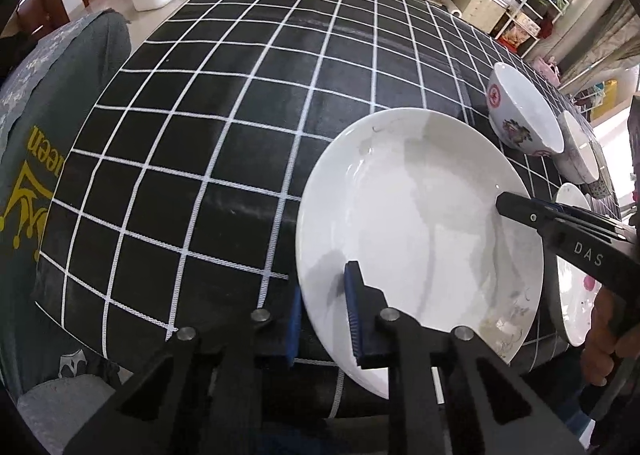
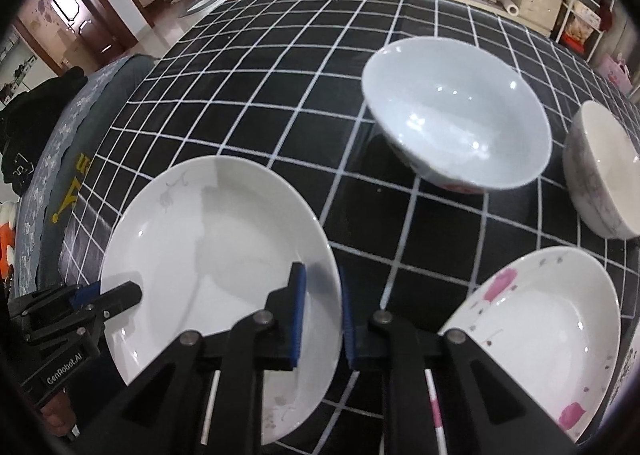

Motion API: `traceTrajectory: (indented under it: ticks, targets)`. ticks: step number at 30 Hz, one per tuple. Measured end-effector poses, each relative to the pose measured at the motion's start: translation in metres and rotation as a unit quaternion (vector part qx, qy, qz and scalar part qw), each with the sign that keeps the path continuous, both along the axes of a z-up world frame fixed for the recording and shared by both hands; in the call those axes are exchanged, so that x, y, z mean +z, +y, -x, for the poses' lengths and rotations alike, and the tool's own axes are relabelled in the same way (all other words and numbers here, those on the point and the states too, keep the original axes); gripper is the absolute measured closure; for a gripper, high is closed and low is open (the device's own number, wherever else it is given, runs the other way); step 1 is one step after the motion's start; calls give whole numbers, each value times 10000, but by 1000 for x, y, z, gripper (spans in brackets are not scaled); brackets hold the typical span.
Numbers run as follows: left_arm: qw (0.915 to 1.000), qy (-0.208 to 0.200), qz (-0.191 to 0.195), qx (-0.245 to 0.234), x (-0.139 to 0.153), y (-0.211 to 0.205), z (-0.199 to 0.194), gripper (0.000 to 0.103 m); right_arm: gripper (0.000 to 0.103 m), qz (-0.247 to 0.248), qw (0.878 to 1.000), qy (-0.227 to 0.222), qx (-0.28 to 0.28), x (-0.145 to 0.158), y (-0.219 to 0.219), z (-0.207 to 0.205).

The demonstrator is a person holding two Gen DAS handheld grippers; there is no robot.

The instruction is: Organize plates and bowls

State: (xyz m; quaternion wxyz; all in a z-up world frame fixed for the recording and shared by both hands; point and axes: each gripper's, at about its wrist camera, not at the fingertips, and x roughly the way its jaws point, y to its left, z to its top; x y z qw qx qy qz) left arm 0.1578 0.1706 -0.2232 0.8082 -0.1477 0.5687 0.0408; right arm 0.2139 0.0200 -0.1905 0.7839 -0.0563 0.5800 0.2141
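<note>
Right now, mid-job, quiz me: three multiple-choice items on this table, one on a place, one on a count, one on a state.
1. Where does the pink-flowered plate lie, seen from the right wrist?
A. right of the plain plate
B. inside the big bowl
C. on the floor

2. How many bowls stand on the cloth?
A. one
B. two
C. four

3. What are the two grippers doing?
A. both hang open over bare cloth
B. both clamp the plain plate's rim
C. one grips a bowl

Answers:
1 A, it sits apart at the lower right.
2 B, the big bowl and the small bowl.
3 B, the left gripper and the right gripper pinch opposite edges of the rim.
</note>
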Motion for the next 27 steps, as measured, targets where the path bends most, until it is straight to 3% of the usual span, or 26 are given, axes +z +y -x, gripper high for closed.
traceTrajectory:
  ticks: [7, 14, 19, 27]
  targets:
    - [10000, 27, 1, 92, 2, -1, 3, 86, 84, -212, 9997, 44, -114, 4, -15, 7]
    - [9988, -399, -194, 198, 42, -1, 13, 86, 84, -381, 9983, -392, -180, 39, -47, 22]
    - [9963, -719, -206, -412, 69, -47, 13, 86, 84, -465, 9966, -548, -398, 53, -82, 32]
    - [9857, -804, -276, -1457, 73, -143, -5, 85, 84, -297, 9926, -816, -844, 62, -146, 41]
